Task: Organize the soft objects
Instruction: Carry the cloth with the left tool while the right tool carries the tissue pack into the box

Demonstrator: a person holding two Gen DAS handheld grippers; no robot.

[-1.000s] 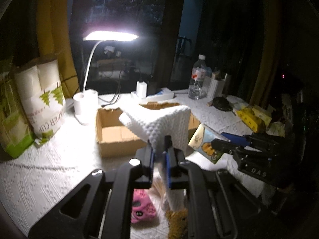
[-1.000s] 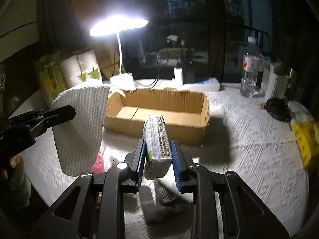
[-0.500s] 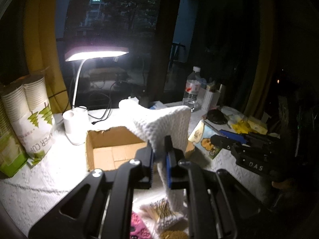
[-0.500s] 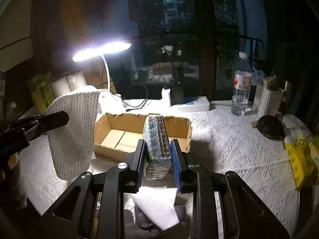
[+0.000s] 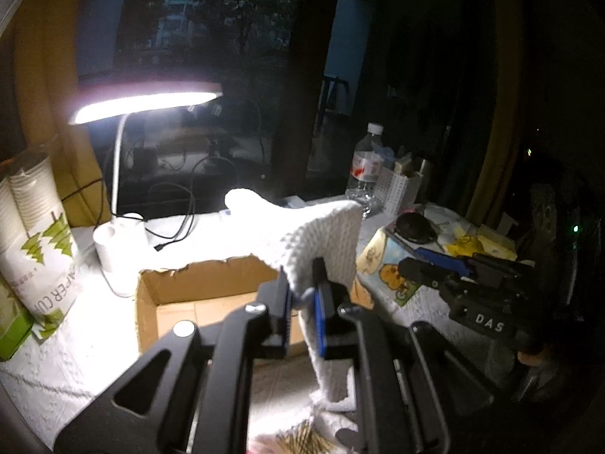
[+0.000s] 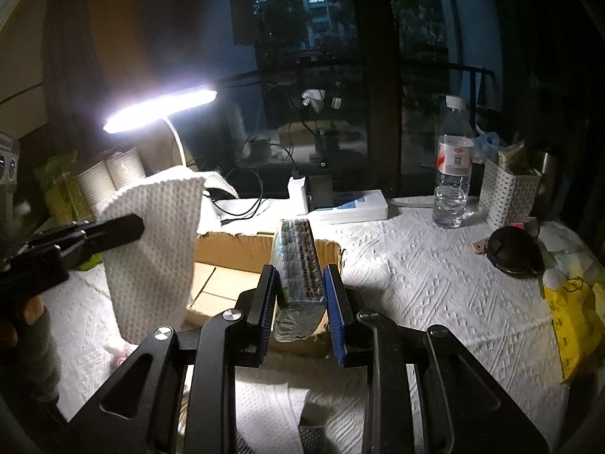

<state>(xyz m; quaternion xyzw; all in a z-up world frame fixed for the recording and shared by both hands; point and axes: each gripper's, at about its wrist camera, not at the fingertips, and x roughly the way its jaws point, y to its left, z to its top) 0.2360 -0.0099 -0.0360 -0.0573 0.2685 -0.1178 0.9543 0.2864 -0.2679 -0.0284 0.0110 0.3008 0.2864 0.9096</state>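
While above box [image 6: 234, 253] | left gripper [image 5: 302, 295] pinches cloth [image 5: 321, 238] | right gripper [image 6: 298, 295] probably clamps packet [image 6: 298, 265]

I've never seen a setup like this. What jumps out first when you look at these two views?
The glowing desk lamp at the back left of the table outshines everything in the dark room. Next comes the white textured cloth hanging from the left tool, above the open cardboard box. The right tool grips a plastic-wrapped pack in front of that same box.
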